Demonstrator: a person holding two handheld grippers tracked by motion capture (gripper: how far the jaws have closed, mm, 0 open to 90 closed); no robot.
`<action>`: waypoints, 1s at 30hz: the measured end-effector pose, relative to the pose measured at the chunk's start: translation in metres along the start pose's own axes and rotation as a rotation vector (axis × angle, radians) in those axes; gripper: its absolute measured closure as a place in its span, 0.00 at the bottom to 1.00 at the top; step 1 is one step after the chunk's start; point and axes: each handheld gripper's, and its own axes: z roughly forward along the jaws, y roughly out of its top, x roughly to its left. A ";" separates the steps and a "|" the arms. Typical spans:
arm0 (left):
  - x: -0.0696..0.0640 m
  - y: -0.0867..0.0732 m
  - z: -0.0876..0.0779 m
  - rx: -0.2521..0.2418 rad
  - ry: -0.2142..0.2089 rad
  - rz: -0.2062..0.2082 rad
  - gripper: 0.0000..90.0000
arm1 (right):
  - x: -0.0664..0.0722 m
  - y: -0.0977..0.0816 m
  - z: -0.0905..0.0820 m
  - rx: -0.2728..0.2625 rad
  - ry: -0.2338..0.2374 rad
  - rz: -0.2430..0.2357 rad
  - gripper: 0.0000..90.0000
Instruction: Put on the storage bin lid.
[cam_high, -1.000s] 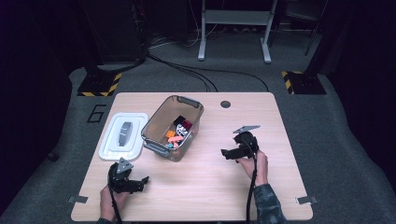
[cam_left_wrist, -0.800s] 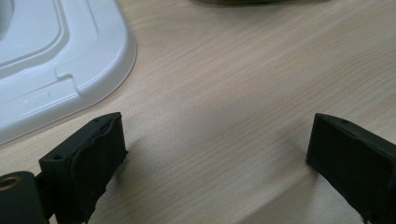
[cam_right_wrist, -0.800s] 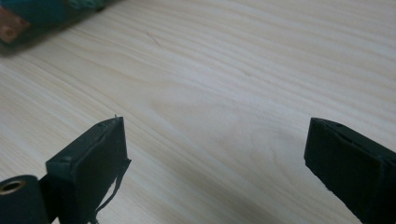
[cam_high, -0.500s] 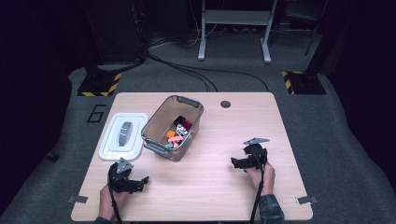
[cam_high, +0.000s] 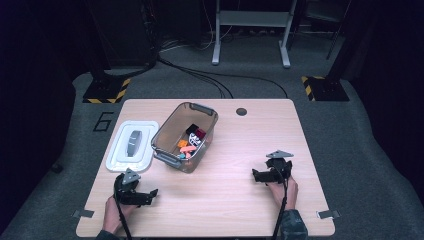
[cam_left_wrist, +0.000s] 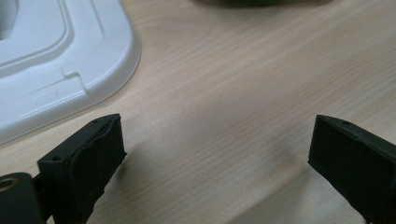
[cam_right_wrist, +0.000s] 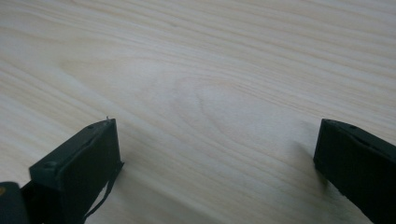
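Here both grippers lie low on the pale wooden desk (cam_high: 225, 200), each near the front edge and well apart from the other. The left gripper (cam_high: 150, 194) sits by the front left corner, held in the person's left hand (cam_high: 116, 212); its black fingers (cam_left_wrist: 84, 158) are spread wide with nothing but bare wood between them. Just beyond them lies the flat white plastic lid with a grey handle (cam_high: 133, 146), set along the desk's left edge; in the left gripper view a rounded corner of that lid (cam_left_wrist: 70, 60) comes close to one finger without touching it.

The right gripper (cam_high: 256, 175) rests toward the front right corner, held in the right hand (cam_high: 285, 192), a grey three-cornered plate (cam_high: 278, 154) on top. Its fingers (cam_right_wrist: 79, 163) have just been opening and stand spread wide, with only wood grain between them.

The clear plastic bin with grey handles (cam_high: 172, 131) stands around the middle of the desk, tilted diagonally, just beside the lid and well clear of both grippers. Inside it lie small coloured pieces (cam_high: 190, 142), orange, red, black and white among them; what they are is too small to tell. A dark round grommet (cam_high: 241, 111) sits near the back edge.
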 end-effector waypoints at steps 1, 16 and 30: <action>0.001 0.002 -0.002 -0.005 -0.005 -0.004 0.02 | 0.000 0.000 0.000 0.000 0.000 -0.004 0.00; 0.034 0.035 -0.018 -0.044 0.055 -0.067 0.02 | -0.001 -0.001 0.001 -0.016 -0.004 -0.003 0.00; 0.079 0.060 -0.005 -0.025 0.133 -0.138 0.02 | -0.001 -0.001 0.001 -0.015 -0.002 -0.007 0.00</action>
